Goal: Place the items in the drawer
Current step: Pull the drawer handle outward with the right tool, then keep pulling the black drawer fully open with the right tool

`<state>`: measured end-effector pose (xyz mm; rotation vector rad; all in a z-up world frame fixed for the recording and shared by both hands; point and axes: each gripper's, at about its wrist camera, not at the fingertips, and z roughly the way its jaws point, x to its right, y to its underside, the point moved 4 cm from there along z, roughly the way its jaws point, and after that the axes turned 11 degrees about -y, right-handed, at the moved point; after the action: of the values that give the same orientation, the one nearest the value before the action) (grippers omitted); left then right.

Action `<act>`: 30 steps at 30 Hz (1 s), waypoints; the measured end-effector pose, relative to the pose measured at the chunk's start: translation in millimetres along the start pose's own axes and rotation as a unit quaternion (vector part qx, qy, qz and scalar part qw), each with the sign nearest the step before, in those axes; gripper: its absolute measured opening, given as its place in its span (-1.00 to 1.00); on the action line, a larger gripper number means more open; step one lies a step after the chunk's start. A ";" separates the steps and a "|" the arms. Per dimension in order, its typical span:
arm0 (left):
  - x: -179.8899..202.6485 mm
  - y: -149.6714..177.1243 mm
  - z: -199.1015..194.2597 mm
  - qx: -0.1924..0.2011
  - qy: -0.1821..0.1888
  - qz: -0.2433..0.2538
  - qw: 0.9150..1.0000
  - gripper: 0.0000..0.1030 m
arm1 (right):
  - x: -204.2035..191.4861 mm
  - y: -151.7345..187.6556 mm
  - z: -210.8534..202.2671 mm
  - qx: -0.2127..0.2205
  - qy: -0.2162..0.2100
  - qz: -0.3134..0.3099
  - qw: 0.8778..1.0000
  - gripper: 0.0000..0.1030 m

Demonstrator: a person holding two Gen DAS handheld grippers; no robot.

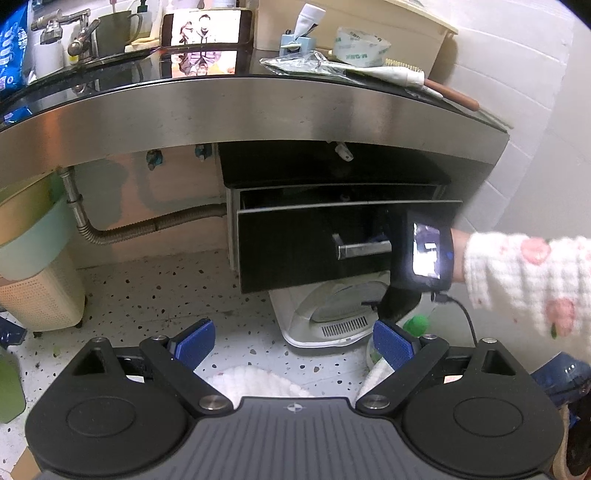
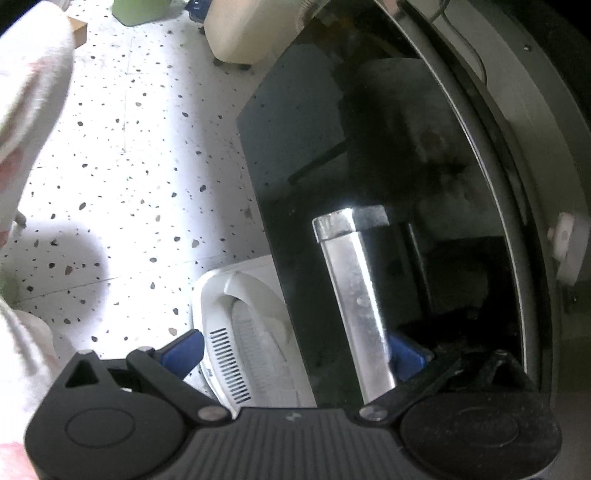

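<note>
A black drawer under the steel-edged counter stands slightly pulled out. Its steel bar handle shows in the left wrist view. My right gripper is at that handle. In the right wrist view my right gripper is open, and the handle lies between its blue pads, close to the right pad. My left gripper is open and empty, held back from the drawer above the floor. On the counter lie a tape roll, a foil bag and a brush.
A white appliance sits on the speckled floor below the drawer. A cream basket stands at the left. A flexible metal pipe runs under the counter. A phone and a tap are on the counter.
</note>
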<state>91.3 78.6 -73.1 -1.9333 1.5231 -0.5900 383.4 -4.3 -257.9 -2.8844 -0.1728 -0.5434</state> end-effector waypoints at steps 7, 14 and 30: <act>8.9 0.1 -7.2 0.006 0.010 0.011 1.000 0.81 | -9.2 1.4 -8.0 0.010 -0.010 0.025 1.000 1.00; 7.5 1.0 -13.3 0.012 0.016 0.004 1.000 0.81 | -1.8 7.5 -29.8 0.049 -0.012 0.131 0.990 1.00; 13.6 7.9 -26.8 0.023 0.050 -0.002 0.998 0.81 | 63.4 46.5 -77.7 0.196 0.030 0.519 0.832 1.00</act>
<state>71.1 59.2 -59.5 -1.8979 1.5531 -0.7285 422.1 -61.5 -171.7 -2.0935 1.0889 -0.3046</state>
